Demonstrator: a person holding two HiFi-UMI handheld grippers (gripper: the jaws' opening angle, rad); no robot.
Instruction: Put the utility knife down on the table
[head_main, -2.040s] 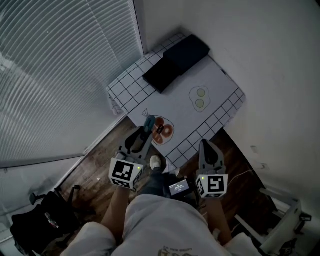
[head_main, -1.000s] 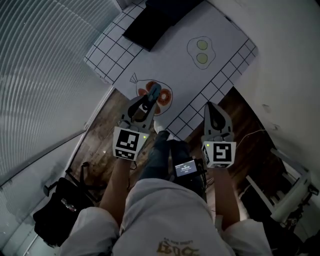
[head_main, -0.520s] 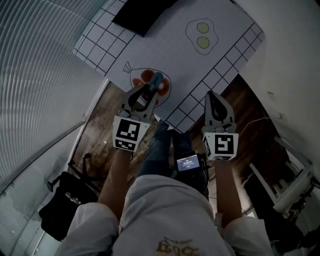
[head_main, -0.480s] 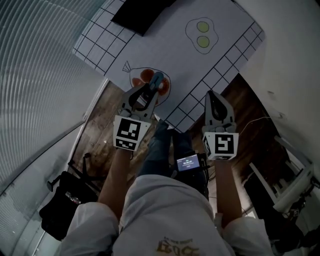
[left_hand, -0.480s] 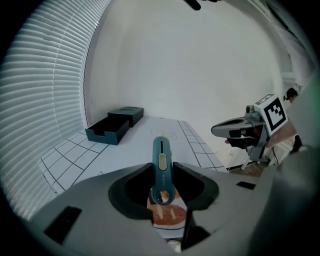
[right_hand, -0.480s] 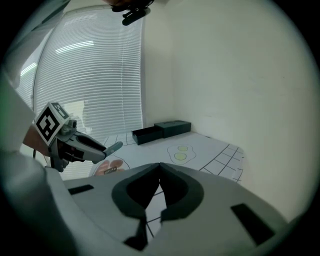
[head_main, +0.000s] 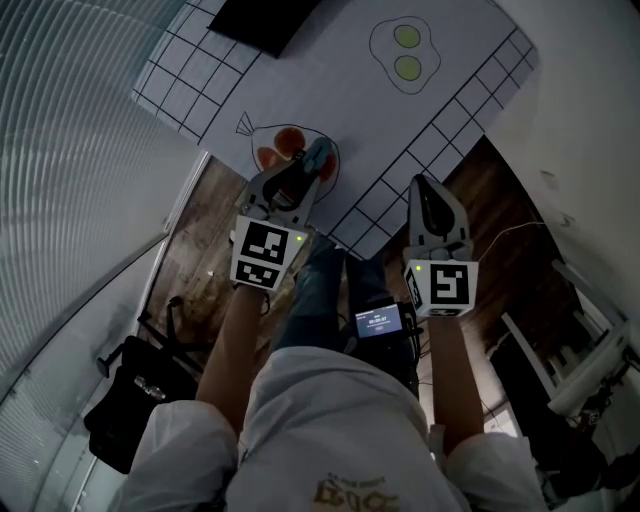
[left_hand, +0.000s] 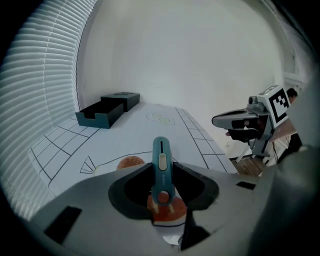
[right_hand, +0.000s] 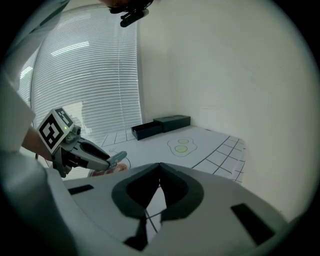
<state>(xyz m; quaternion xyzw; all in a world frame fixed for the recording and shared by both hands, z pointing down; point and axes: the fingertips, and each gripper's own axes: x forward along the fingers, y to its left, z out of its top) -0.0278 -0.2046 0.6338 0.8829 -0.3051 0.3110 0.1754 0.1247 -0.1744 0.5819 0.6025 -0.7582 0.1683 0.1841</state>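
Observation:
A teal utility knife (left_hand: 161, 165) sticks out forward between the jaws of my left gripper (left_hand: 161, 175), which is shut on it. In the head view the left gripper (head_main: 297, 175) hangs over the near edge of the white, grid-lined table (head_main: 330, 90), and the knife (head_main: 316, 157) points over an orange drawing (head_main: 275, 150). My right gripper (head_main: 428, 198) is shut with nothing in it, just short of the table's edge on the right. Its jaws meet in the right gripper view (right_hand: 159, 169), where the knife (right_hand: 116, 157) shows at left.
A black open box (left_hand: 107, 107) stands at the table's far left corner. A fried-egg drawing (head_main: 405, 50) lies on the far right of the cloth. A dark bag (head_main: 130, 400) sits on the wooden floor at left; window blinds line the left side.
Both grippers have come forward toward the table. The left one, still holding the knife, now reaches over the near edge by the orange drawing.

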